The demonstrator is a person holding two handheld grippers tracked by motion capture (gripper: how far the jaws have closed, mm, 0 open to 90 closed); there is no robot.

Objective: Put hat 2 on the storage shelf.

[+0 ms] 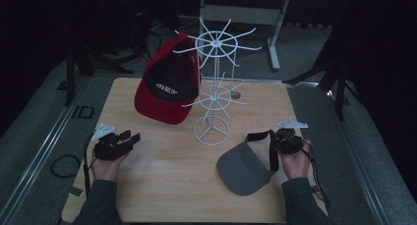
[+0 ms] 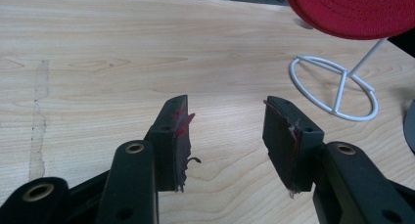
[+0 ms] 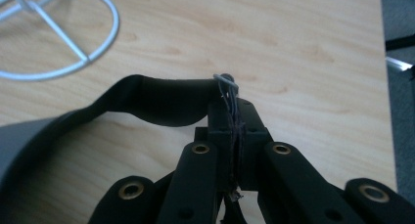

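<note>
So the job here looks like hanging headwear on the white wire rack [image 1: 212, 82], and I'd call it roughly halfway; 1 red cap [image 1: 167, 85] is already up, hooked on an upper arm on the rack's left side, brim hanging down over the wooden table [image 1: 162, 185]; that part looks finished. What's left is the grey visor [image 1: 244, 167]; its brim sits low at the table, front right, just beside the rack's round base, and I can't tell if it's touching the wood or just clear of it. The right gripper [image 3: 234, 117] is clamped tight on the visor's dark strap; in the right gripper view the jaws are pinched together on the band with frayed threads poking out the top, and the strap curves away to the left toward the grey brim. The left gripper [image 2: 226, 136] is doing nothing; jaws spread wide, nothing between them, hovering over bare wood on the left side of the table, well apart from the visor. My guess is the visor needs lifting and its strap looping over a free arm; lots of empty ones on both tiers, so no shortage of spots.
</note>
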